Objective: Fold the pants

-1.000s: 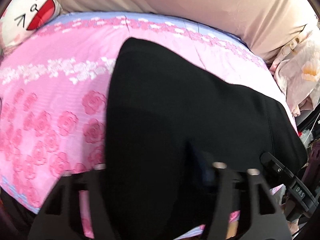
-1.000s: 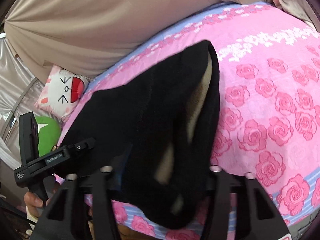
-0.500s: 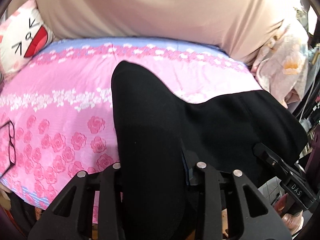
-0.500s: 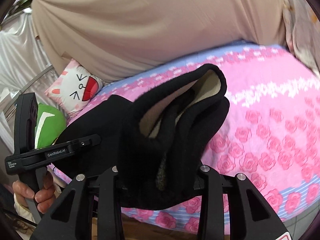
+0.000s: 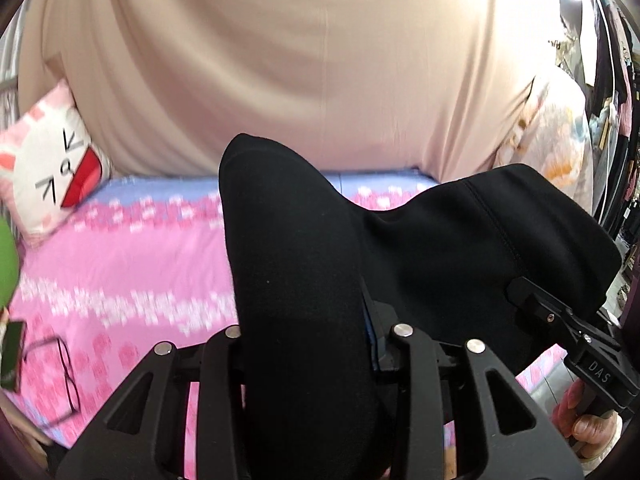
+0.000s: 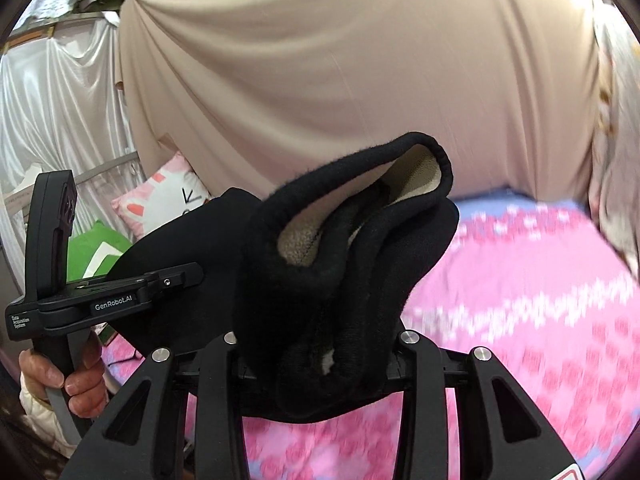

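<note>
The black pants (image 5: pixel 304 280) hang lifted above the pink rose-print bed (image 5: pixel 132 264), stretched between both grippers. My left gripper (image 5: pixel 316 340) is shut on a thick fold of the black cloth, which hides its fingertips. My right gripper (image 6: pixel 316 344) is shut on the bunched waistband end of the pants (image 6: pixel 344 248), where cream fleece lining (image 6: pixel 298 240) shows inside the opening. The left gripper also shows in the right wrist view (image 6: pixel 120 300), held by a hand. The right gripper shows in the left wrist view (image 5: pixel 568 336) at the far edge of the cloth.
A beige curtain (image 5: pixel 300 72) hangs behind the bed. A white cat-face pillow (image 5: pixel 52 164) and a green cushion (image 6: pixel 92 252) lie at the bed's left end. Black-framed glasses (image 5: pixel 64 376) lie on the sheet at lower left. Floral fabric (image 5: pixel 556 140) hangs at right.
Both grippers have lifted the pants up off the bed and tilted upward; the cloth that lay spread on the sheet now hangs in the air between them.
</note>
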